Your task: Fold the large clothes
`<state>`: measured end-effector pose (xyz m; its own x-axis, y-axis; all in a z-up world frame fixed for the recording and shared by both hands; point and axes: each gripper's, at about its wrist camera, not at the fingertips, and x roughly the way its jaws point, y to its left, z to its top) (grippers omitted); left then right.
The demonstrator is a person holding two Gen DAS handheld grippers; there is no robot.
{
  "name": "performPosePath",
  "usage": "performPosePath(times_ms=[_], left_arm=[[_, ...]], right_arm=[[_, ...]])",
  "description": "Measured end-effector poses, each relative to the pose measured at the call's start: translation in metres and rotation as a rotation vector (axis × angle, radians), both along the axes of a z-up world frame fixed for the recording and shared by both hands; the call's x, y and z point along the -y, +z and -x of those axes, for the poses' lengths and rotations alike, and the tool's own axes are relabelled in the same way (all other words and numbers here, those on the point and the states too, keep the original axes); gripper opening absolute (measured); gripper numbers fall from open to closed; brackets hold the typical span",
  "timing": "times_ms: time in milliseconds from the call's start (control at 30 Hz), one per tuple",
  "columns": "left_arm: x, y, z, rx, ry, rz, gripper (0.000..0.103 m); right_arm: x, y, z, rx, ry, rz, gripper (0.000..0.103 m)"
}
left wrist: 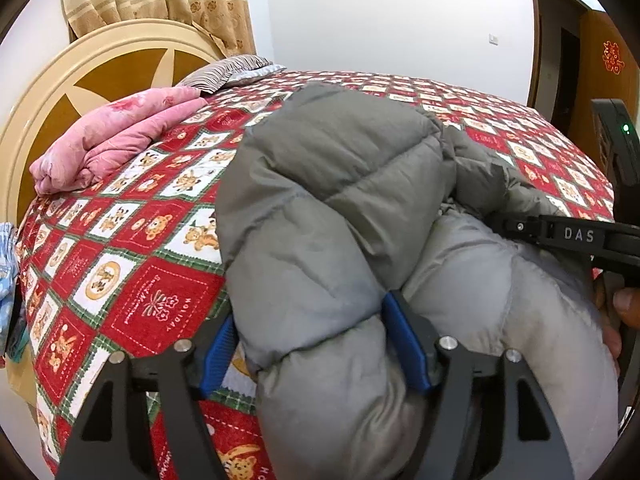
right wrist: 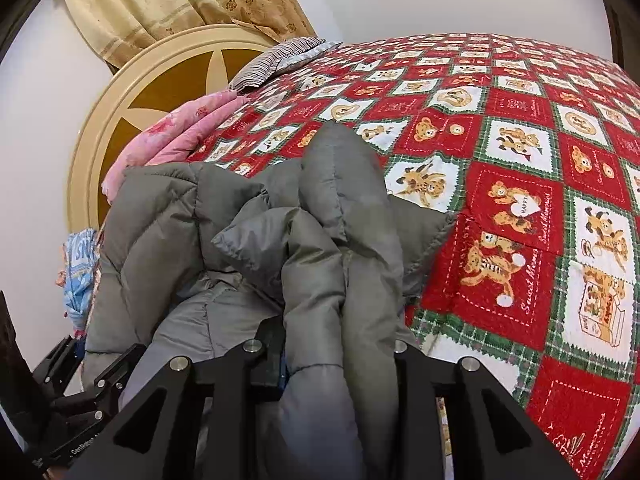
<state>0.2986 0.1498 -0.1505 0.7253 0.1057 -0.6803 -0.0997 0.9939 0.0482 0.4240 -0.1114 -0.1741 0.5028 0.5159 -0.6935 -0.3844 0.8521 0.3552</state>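
A grey puffer jacket [left wrist: 340,184] lies bunched on a bed with a red teddy-bear quilt [left wrist: 132,280]. My left gripper [left wrist: 316,340] is shut on a thick padded fold of the jacket, its blue pads [left wrist: 404,340] pressing both sides. My right gripper [right wrist: 340,364] is shut on another fold of the jacket [right wrist: 320,220], which drapes over the fingers and hides their tips. The right gripper also shows in the left wrist view [left wrist: 568,236], at the right edge against the jacket, held by a hand.
A folded pink blanket [left wrist: 108,140] and a striped pillow [left wrist: 224,72] lie by the round headboard [left wrist: 44,108]. The quilt [right wrist: 520,160] stretches right. A blue patterned cloth [right wrist: 80,272] hangs at the left bed edge. A door [left wrist: 608,76] stands far right.
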Motion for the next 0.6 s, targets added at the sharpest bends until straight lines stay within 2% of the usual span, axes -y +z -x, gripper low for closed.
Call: performPosePath(times_ms=[300, 600], left_arm=[[-0.0028, -0.0054, -0.0034, -0.008, 0.023, 0.024, 0.079], [-0.0038, -0.0041, -0.0027, -0.012, 0.039, 0.013, 0.081]], right_arm=[[-0.0017, -0.0059, -0.0025, -0.012, -0.019, 0.033, 0.033], [-0.005, -0.006, 0.0003, -0.001, -0.029, 0.07, 0.037]])
